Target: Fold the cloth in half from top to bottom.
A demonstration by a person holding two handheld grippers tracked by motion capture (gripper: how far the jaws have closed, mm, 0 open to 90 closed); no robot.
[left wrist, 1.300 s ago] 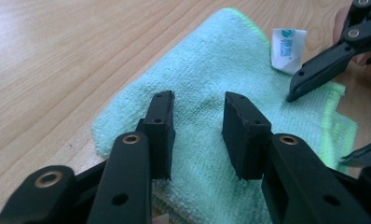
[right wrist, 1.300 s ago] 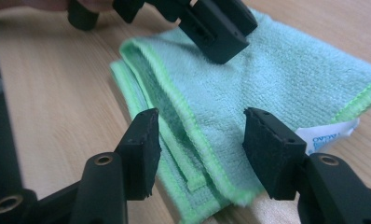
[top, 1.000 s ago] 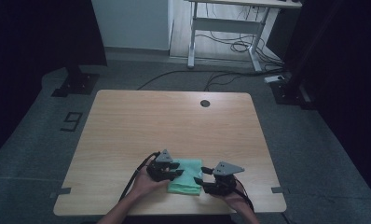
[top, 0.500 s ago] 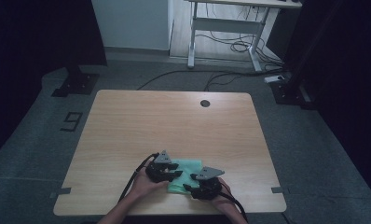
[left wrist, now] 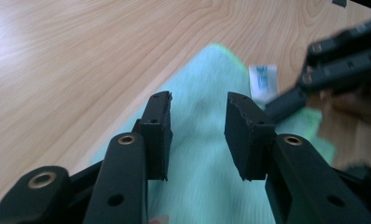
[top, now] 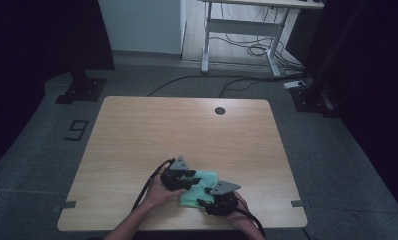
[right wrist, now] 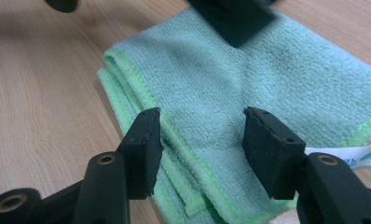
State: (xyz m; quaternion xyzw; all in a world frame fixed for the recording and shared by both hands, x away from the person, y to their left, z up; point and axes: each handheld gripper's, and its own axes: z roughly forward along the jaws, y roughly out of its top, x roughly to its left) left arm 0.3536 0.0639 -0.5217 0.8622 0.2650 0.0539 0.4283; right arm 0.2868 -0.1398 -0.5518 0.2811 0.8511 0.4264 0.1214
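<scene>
My right claw has swung in from 3 o'clock onto the folded green microfibre cloth at the wooden surface's 6 o'clock edge. Both claws, left claw included, are released, poised for the next fold.

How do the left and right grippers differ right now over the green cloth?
The left gripper sits at the cloth's far left side, over smooth fabric; the right gripper sits nearer the person, at the layered, green-stitched edge. The right's jaws gape slightly wider. Both are open, gripping nothing.
</scene>
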